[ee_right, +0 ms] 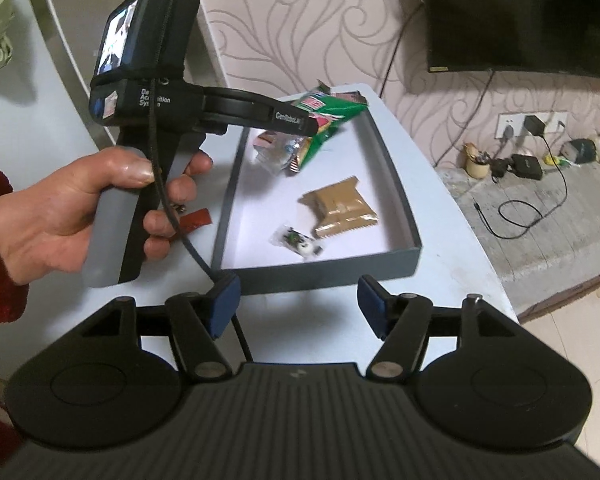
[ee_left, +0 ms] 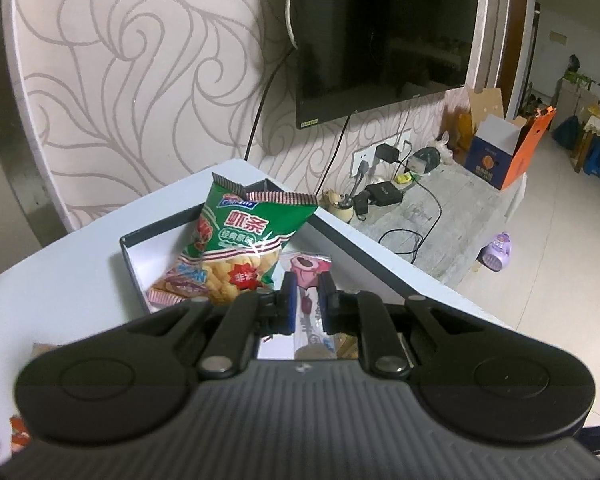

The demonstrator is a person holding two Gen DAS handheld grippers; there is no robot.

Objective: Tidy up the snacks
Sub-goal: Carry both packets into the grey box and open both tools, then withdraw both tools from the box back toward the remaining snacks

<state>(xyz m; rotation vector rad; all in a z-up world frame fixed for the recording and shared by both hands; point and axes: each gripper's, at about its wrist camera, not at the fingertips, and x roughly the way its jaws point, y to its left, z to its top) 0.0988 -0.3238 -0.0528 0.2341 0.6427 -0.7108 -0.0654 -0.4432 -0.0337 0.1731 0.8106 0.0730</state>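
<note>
Left tongs (ee_left: 307, 294) on pink snack packet (ee_left: 309, 276)

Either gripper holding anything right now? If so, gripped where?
Left gripper: shut on a pink bear-print snack packet, pinched across its middle. Right gripper: open, nothing between its pads.

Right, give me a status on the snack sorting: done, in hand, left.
Done: the green shrimp-stick bag, a tan packet and a small clear-wrapped candy lie in the grey box. In hand: the left claw is shut on a pink bear-print packet over the box. Left: a red wrapper on the table; the right claw is open, empty.
</note>
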